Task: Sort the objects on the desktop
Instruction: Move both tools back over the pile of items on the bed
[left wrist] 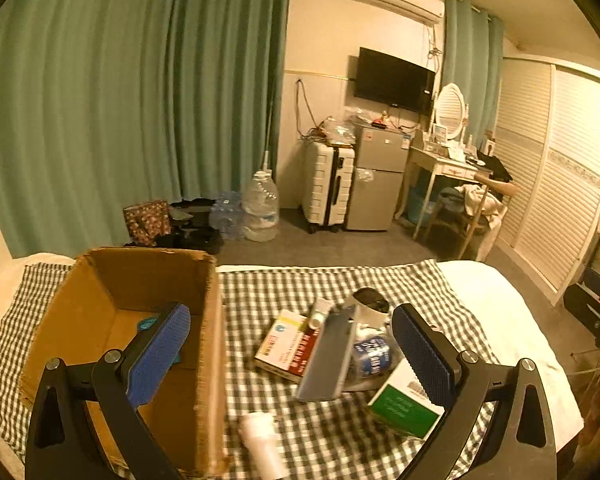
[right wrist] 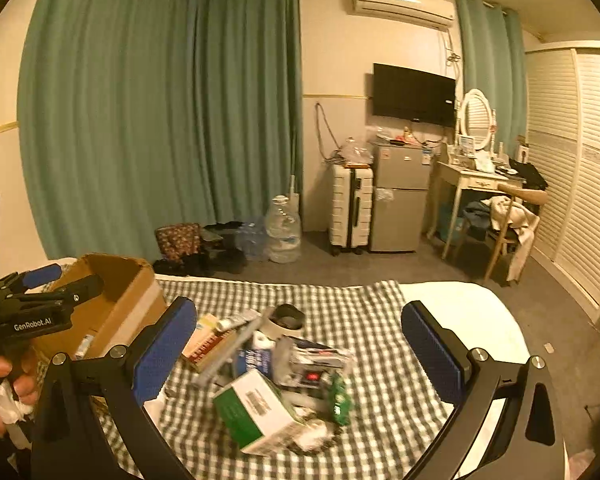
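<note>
Both grippers' fingers (left wrist: 160, 354) (right wrist: 430, 354) spread, empty; cardboard box (left wrist: 208, 344) wall beside cluttered pile (right wrist: 284, 372).

a bedroom: bed (right wrist: 460, 308), curtains (right wrist: 160, 120), vanity (right wrist: 476, 178), wardrobe (right wrist: 580, 160).

Matt corrugated cardboard box (left wrist: 132, 320); woven checked cloth (left wrist: 268, 292); glossy green-and-white paper carton (right wrist: 256, 412); ribbed blue jaws

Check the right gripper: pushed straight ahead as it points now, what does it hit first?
Likely the green-and-white cardboard box at the near edge of the clutter pile on the checked cloth. The right gripper is open and empty, and the box sits low between its fingers. Depth is uncertain.
</note>
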Demonstrator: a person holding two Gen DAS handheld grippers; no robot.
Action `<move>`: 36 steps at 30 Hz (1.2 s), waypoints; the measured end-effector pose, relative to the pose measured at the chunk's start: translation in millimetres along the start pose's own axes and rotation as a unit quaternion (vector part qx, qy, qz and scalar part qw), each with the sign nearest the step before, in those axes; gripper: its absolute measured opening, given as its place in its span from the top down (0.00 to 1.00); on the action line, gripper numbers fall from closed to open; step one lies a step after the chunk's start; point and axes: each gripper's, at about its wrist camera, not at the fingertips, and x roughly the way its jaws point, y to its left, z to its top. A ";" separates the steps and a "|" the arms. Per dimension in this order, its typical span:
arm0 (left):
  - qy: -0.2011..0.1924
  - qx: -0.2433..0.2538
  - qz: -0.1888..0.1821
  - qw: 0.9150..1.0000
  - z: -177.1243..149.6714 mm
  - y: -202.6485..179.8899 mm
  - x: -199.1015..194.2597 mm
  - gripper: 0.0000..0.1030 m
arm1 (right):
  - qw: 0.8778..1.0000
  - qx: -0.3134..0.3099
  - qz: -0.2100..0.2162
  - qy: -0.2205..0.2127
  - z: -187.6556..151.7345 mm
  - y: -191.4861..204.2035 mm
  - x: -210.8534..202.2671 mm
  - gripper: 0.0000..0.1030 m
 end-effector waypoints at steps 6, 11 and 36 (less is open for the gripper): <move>0.006 0.013 -0.018 1.000 -4.4 -21.7 3.4 0.00 | 1.000 0.000 -0.017 0.004 -7.3 -17.7 -9.8 0.00; 0.018 0.028 -0.030 0.999 -13.3 -42.6 11.0 0.00 | 0.999 -0.008 -0.029 0.017 -21.0 -38.4 -15.0 0.00; 0.104 0.103 -0.082 0.986 -60.6 -96.7 76.8 0.00 | 0.994 0.033 -0.005 0.104 -62.7 -91.1 53.0 0.00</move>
